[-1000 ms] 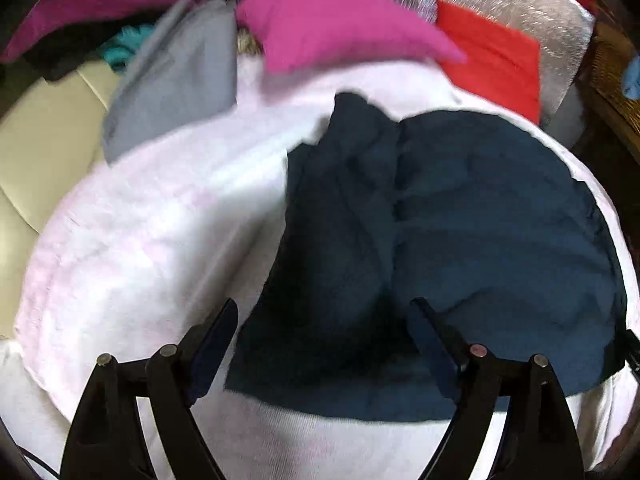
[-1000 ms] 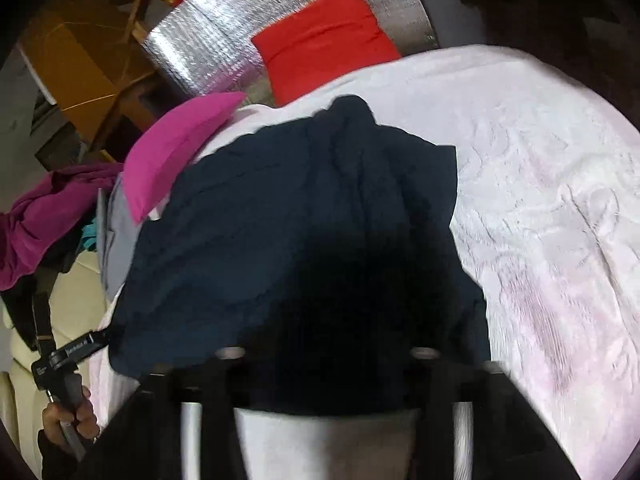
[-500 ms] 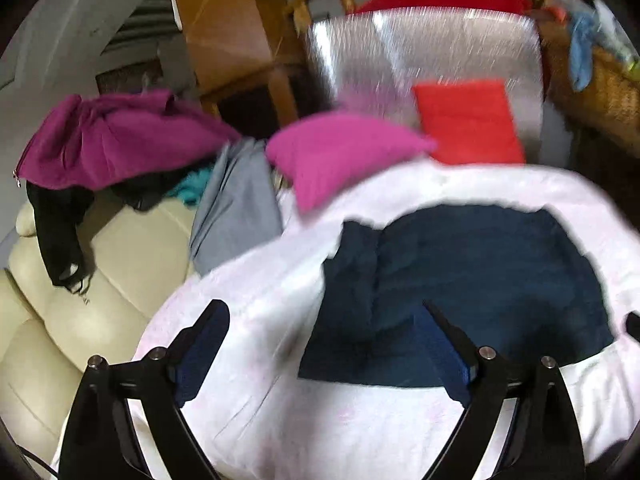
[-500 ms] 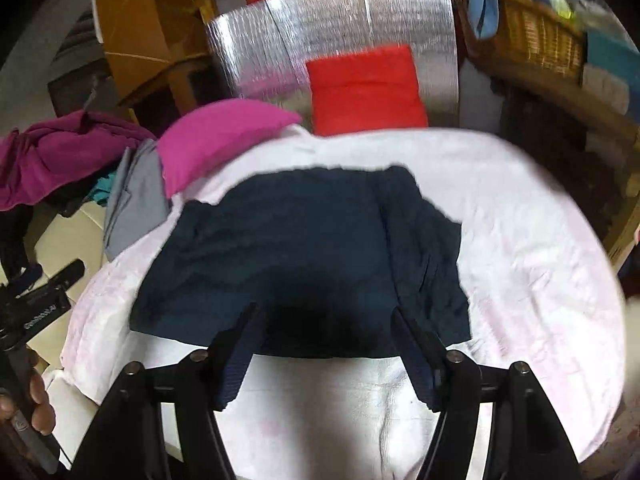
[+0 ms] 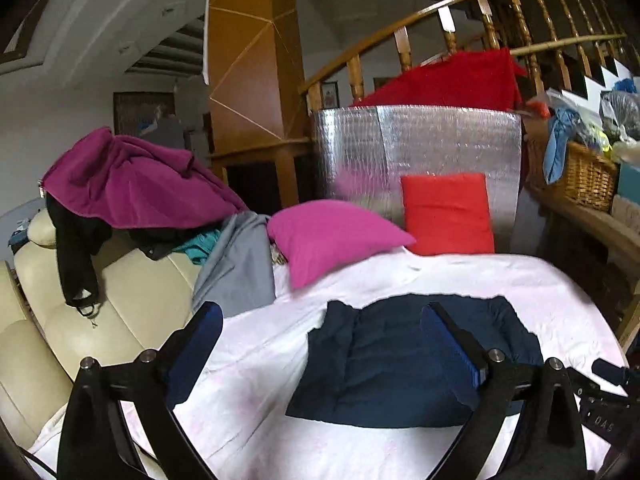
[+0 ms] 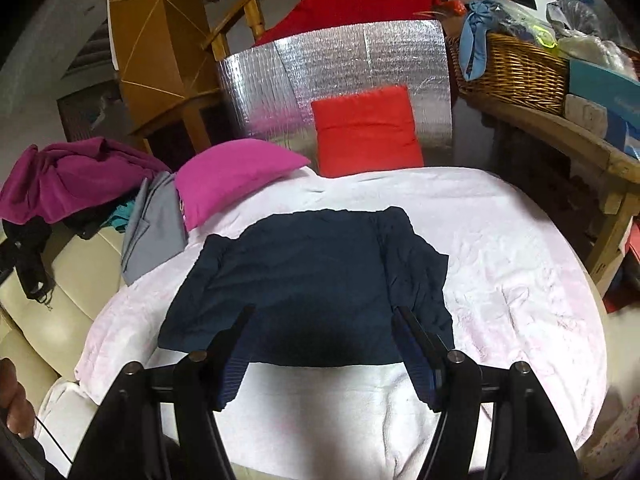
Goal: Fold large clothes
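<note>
The navy garment (image 6: pixel 308 280) lies folded and flat on the white bed cover (image 6: pixel 520 264), ahead of and below both tools. A second ago it filled both views; now it looks smaller, as both have lifted away. The left hand-held gripper (image 5: pixel 320 344) has just been opening and stands wide, empty. The right hand-held gripper (image 6: pixel 324 344) is half open, also empty. I judge this fold finished; the gray garment (image 5: pixel 236 264) to the left may be next.

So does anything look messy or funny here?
Yes. The folded navy garment has one side bunched and wrinkled, with a corner sticking out. On the cream sofa a purple garment and others lie in a heap, and a black sleeve dangles.
</note>
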{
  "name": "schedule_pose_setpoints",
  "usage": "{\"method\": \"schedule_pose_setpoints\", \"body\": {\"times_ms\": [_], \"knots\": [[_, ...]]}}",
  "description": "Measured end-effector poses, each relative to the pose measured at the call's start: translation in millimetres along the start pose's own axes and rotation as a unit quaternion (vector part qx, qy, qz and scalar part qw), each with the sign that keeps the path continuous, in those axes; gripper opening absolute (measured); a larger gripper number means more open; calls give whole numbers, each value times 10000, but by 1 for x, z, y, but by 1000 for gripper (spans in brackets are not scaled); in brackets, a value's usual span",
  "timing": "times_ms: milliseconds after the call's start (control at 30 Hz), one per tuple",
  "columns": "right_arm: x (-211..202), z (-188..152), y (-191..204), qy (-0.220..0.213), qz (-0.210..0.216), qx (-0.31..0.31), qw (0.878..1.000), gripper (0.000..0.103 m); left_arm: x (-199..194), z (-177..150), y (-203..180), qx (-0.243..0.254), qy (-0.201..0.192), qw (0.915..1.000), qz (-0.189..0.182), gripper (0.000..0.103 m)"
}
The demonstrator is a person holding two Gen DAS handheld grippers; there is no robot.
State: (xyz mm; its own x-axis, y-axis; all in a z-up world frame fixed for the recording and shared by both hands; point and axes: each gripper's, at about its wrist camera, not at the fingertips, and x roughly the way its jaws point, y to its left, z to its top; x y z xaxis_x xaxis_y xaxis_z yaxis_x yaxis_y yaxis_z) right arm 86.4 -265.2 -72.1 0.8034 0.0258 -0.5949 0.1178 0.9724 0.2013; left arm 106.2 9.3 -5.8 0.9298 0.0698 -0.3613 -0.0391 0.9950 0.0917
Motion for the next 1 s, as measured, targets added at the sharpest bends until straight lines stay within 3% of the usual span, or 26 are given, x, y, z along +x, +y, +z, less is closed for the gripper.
{"method": "schedule_pose_setpoints", "body": {"times_ms": [633, 1000], "knots": [[-40, 0, 25, -364, 72, -167, 9992, 71, -50, 17, 6, -35, -509, 9986, 126, 100], [-43, -2, 24, -383, 27, -88, 9992, 71, -54, 17, -1, 39, -532, 9985, 132, 100]]}}
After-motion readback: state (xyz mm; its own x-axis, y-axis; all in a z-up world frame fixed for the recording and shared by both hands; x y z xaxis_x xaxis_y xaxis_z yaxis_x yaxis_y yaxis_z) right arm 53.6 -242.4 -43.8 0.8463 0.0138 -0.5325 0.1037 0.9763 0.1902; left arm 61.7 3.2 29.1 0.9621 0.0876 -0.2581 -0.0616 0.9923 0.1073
